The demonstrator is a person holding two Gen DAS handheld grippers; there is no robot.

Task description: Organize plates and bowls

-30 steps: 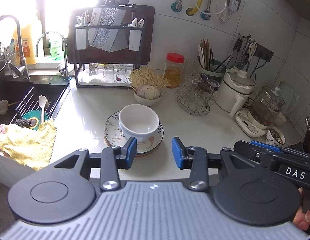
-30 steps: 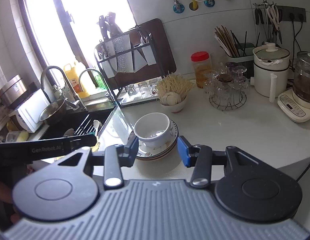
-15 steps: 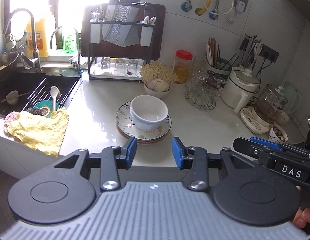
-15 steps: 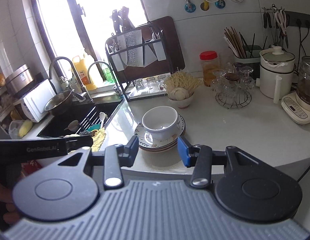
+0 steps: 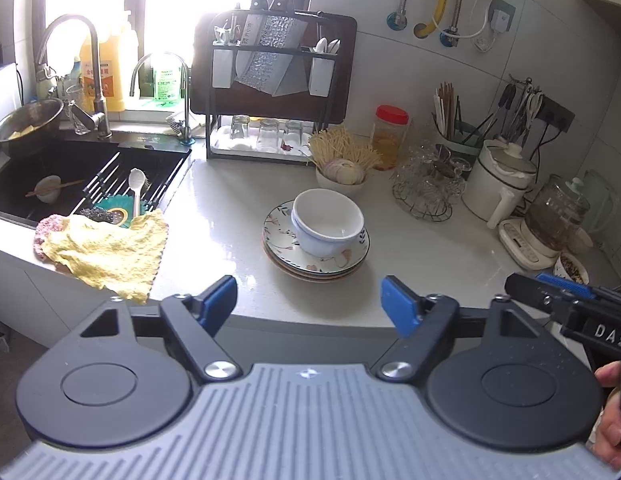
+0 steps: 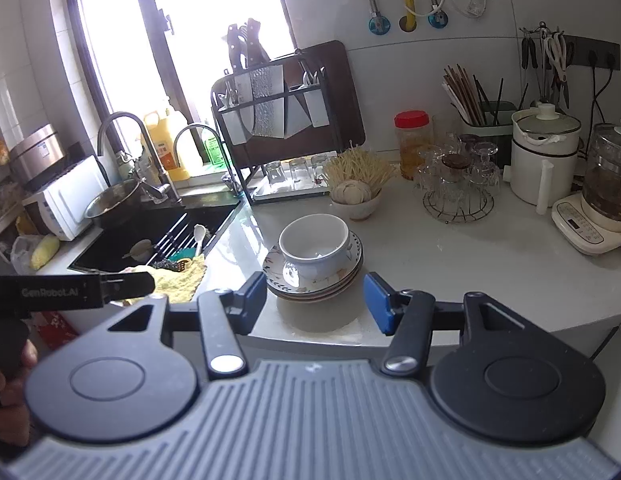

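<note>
Two nested white bowls (image 5: 327,222) sit on a stack of flower-patterned plates (image 5: 315,262) on the white counter (image 5: 230,216). They also show in the right wrist view, the bowls (image 6: 313,244) on the plates (image 6: 322,280). My left gripper (image 5: 309,304) is open and empty, held back at the counter's front edge, short of the stack. My right gripper (image 6: 315,300) is open and empty, just in front of the stack. Each gripper's body shows at the edge of the other's view.
A black sink (image 5: 70,176) with a spoon and scrubbers lies left, a yellow cloth (image 5: 110,252) over its edge. A knife rack (image 5: 270,92), a bowl of garlic (image 5: 342,176), a glass stand (image 5: 426,188), a red-lidded jar (image 5: 390,136) and kettles (image 5: 498,184) line the back.
Both grippers have pulled back from the stack toward the counter's front edge. Both have opened wider. The bowls and plates have not moved.
</note>
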